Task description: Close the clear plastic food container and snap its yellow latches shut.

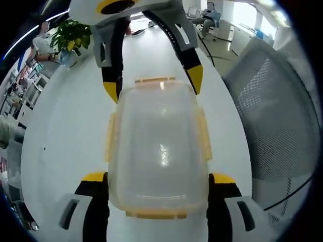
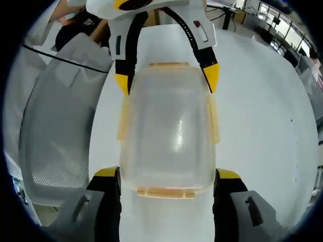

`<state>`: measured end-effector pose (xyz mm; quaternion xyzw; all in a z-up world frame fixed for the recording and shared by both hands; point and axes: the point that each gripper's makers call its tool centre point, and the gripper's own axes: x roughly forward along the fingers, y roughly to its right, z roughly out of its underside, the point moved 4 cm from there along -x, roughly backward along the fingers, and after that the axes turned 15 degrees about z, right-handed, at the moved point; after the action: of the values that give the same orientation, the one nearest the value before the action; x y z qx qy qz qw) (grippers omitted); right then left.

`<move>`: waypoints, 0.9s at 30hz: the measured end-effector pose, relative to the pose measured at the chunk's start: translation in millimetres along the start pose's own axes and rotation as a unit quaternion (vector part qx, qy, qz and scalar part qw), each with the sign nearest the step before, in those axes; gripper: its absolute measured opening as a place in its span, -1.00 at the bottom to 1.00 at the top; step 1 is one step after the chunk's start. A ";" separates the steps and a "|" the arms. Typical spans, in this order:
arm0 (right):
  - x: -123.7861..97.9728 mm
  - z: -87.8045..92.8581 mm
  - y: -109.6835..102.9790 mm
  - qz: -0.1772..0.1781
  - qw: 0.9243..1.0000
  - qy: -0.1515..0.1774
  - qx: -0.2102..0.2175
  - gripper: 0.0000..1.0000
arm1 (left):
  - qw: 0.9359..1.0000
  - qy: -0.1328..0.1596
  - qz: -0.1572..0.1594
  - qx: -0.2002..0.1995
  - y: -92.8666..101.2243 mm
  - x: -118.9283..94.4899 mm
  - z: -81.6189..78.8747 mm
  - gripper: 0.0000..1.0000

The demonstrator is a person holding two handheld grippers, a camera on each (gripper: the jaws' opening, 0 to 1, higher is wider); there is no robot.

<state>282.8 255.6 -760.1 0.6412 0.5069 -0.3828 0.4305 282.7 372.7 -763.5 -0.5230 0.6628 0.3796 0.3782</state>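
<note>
The left gripper [image 1: 157, 177], jaws apart, is seen straddling one end of the clear plastic food container [image 1: 157, 146] on the white table [image 1: 65, 131]; the right gripper [image 2: 166, 174], also spread, brackets the opposite end, its tips appearing at 12 o'clock in the left gripper view. The lid is seated, and 4 yellow latches [image 1: 156, 214] are visible around it, apparently not yet pressed. A mesh chair [image 1: 282, 126] stands at 3 o'clock. The facing stance is judged to steady the box for latching.
</note>
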 end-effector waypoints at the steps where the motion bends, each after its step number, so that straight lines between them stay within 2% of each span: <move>1: 0.2 -0.1 1.1 0.000 1.000 0.000 0.000 0.43 | 1.000 0.001 0.000 -0.001 -2.2 -0.4 0.0 0.55; 12: 4.9 -0.8 29.4 0.005 1.000 0.003 -0.003 0.42 | 1.000 0.008 -0.003 -0.007 -31.4 -5.2 3.5 0.55; 27: 10.1 -2.1 53.9 0.008 1.000 0.007 0.002 0.42 | 1.000 0.007 -0.001 -0.005 -55.7 -8.2 5.7 0.56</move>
<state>337.8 254.7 -759.9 0.6489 0.5040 -0.3757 0.4288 339.3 372.0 -764.6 -0.5283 0.6630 0.3790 0.3710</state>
